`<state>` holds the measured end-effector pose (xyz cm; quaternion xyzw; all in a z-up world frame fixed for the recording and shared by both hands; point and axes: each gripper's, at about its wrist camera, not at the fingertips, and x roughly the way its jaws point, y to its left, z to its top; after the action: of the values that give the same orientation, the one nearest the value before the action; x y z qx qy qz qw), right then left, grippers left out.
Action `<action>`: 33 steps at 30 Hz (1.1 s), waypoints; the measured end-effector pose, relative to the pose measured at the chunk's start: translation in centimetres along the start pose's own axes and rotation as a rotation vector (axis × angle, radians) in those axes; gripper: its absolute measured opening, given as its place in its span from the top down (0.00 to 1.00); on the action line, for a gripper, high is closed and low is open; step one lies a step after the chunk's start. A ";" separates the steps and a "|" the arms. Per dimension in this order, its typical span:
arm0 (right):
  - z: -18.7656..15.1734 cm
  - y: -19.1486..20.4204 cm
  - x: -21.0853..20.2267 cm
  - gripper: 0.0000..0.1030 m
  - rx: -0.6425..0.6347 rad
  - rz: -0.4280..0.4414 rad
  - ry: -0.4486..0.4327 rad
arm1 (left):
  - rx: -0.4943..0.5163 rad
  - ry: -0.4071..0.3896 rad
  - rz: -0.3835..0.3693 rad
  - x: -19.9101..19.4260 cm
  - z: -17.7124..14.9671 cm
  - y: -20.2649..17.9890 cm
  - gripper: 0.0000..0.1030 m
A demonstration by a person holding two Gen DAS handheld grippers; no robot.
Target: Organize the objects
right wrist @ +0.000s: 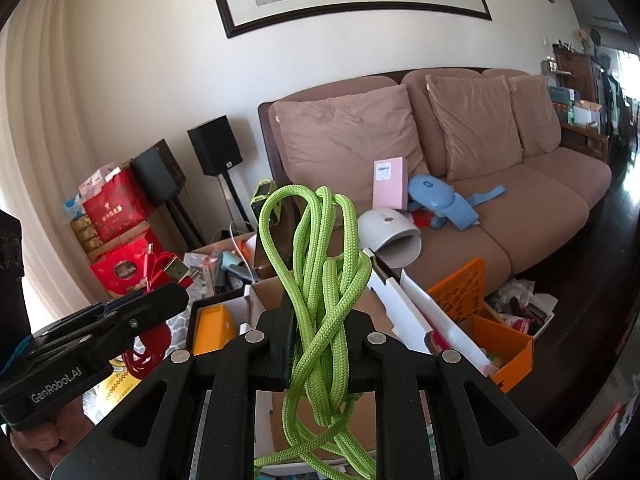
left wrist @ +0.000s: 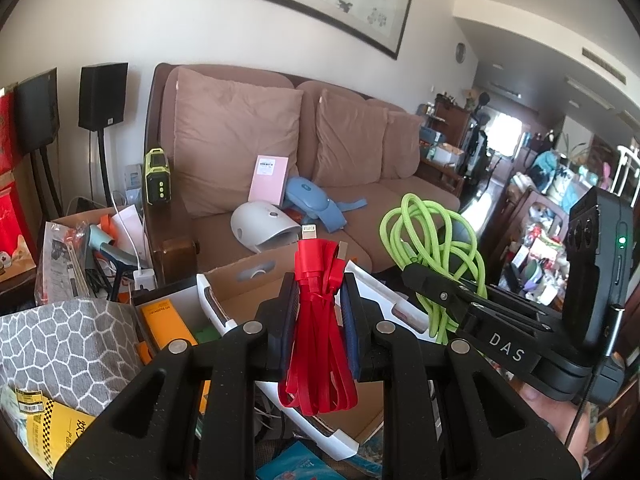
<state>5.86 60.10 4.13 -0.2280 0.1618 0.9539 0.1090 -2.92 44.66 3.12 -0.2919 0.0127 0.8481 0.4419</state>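
My left gripper point(left wrist: 319, 296) is shut on a bundled red flat cable point(left wrist: 318, 340), whose white plug sticks up above the pads and whose loops hang below them. To its right, my right gripper point(right wrist: 322, 320) is shut on a coiled green braided cable point(right wrist: 320, 280), held upright with loops above and below the pads. The green cable point(left wrist: 424, 236) and the right gripper's body show at the right of the left wrist view. At the left of the right wrist view are the red cable point(right wrist: 160, 264) and the left gripper. Both are held up over an open cardboard box point(left wrist: 240, 280).
A brown sofa point(right wrist: 520, 216) behind holds a white dome device point(left wrist: 262, 226), a blue device point(left wrist: 316, 200) and a pink box point(left wrist: 268, 178). Clutter lies below: a grey patterned bag point(left wrist: 68, 344), an orange box point(right wrist: 500, 344), an orange crate panel point(right wrist: 460, 288), black speakers point(right wrist: 216, 146) and red gift boxes point(right wrist: 116, 208).
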 end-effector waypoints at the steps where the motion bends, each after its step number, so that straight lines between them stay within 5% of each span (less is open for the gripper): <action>1: 0.0 0.0 0.0 0.84 0.002 0.004 -0.001 | 0.002 0.000 0.000 0.0 0.0 0.0 0.81; 23: -0.3 -0.2 0.7 0.84 0.068 0.105 0.013 | -0.026 0.001 0.019 -0.2 0.9 1.8 0.81; 33: -1.0 -2.7 2.2 0.84 0.226 0.234 0.026 | -0.023 0.021 0.022 0.4 0.5 1.7 0.81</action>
<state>5.13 62.52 1.62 -0.2063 0.2949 0.9328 0.0198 -4.64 44.10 2.96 -0.3056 0.0105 0.8499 0.4291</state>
